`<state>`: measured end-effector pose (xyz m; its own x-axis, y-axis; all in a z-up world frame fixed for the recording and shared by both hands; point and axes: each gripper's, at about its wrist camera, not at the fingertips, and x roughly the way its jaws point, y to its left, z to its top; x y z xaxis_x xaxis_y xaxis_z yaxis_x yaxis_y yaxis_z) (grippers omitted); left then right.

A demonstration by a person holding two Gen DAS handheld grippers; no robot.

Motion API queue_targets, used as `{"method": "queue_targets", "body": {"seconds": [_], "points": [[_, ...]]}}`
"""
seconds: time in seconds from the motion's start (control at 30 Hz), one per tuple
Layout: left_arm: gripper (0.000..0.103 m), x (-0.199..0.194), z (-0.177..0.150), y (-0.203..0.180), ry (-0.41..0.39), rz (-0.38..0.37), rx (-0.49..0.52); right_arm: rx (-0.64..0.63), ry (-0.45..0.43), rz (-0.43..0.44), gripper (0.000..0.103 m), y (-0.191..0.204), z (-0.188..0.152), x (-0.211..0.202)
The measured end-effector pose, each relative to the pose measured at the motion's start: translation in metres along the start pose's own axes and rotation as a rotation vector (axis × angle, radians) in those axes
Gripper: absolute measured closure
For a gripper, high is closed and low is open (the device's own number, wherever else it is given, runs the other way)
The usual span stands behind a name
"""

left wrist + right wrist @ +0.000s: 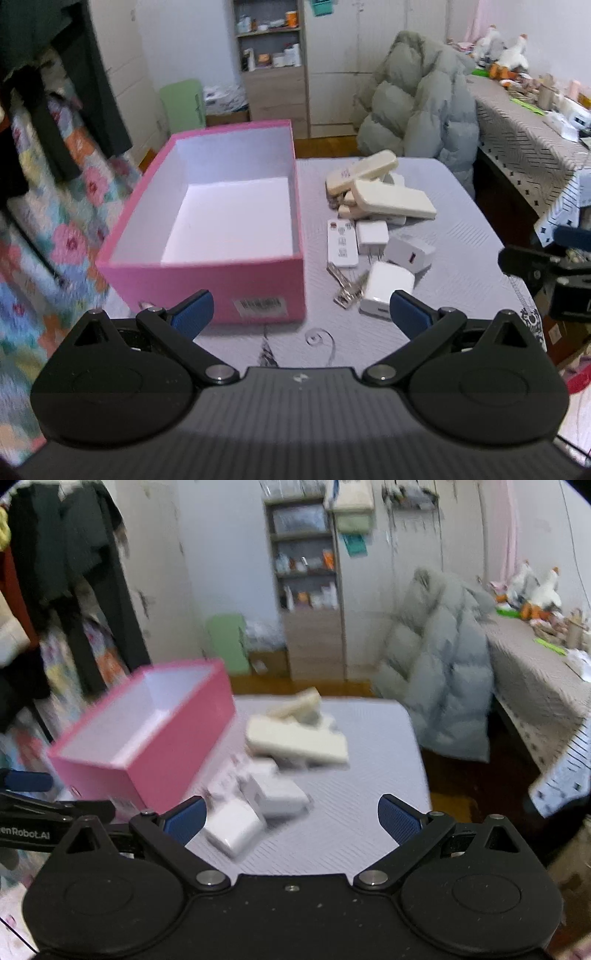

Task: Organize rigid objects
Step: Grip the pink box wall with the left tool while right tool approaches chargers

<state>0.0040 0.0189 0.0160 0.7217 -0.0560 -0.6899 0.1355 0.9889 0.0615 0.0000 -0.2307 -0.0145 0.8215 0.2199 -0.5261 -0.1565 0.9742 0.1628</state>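
Observation:
An empty pink box (207, 273) with a white inside stands on the left of a grey table (461, 258). To its right lies a pile: cream remotes (393, 197), a flat white remote (341, 243), white chargers (384, 291), metal keys (345, 286). My left gripper (301, 310) is open, low over the near table edge, holding nothing. My right gripper (291, 818) is open too, hovering before the same pile (291, 746); its view is blurred. The pink box (147, 746) appears at its left.
A grey puffer jacket (421, 99) hangs over a chair behind the table. A cluttered side table (528, 122) runs along the right. Hanging clothes (55, 92) and a floral quilt fill the left. A shelf unit (271, 55) stands at the back wall.

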Motion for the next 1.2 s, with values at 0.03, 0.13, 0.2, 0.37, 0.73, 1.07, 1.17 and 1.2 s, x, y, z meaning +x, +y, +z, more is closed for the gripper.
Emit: {"method": "queue_targets", "body": {"seconds": [0.03, 0.13, 0.2, 0.37, 0.73, 1.07, 1.17, 1.2], "points": [[0.000, -0.003, 0.005, 0.007, -0.011, -0.006, 0.016, -0.004, -0.057, 0.026, 0.002, 0.000, -0.001, -0.001], [0.000, -0.009, 0.020, 0.028, -0.047, -0.015, 0.065, -0.066, -0.137, 0.052, 0.000, 0.004, 0.002, 0.004], [0.000, -0.010, 0.030, 0.044, -0.060, -0.011, 0.089, -0.094, -0.121, 0.032, 0.000, 0.006, 0.008, 0.015], [0.000, 0.011, 0.047, 0.083, -0.057, 0.047, 0.157, -0.100, -0.031, 0.029, 0.000, 0.004, 0.023, 0.045], [0.004, 0.078, 0.061, 0.161, 0.044, 0.170, 0.063, 0.112, 0.325, 0.239, 0.000, -0.014, 0.013, 0.116], [0.033, 0.136, 0.067, 0.188, 0.136, 0.168, 0.072, 0.130, 0.421, 0.210, 0.000, -0.001, 0.009, 0.144], [0.056, 0.146, 0.070, 0.191, 0.137, 0.172, 0.065, 0.147, 0.389, 0.188, 0.000, -0.008, 0.023, 0.141], [0.059, 0.149, 0.071, 0.193, 0.139, 0.178, 0.058, 0.150, 0.380, 0.177, 0.000, -0.010, 0.028, 0.140]]}}
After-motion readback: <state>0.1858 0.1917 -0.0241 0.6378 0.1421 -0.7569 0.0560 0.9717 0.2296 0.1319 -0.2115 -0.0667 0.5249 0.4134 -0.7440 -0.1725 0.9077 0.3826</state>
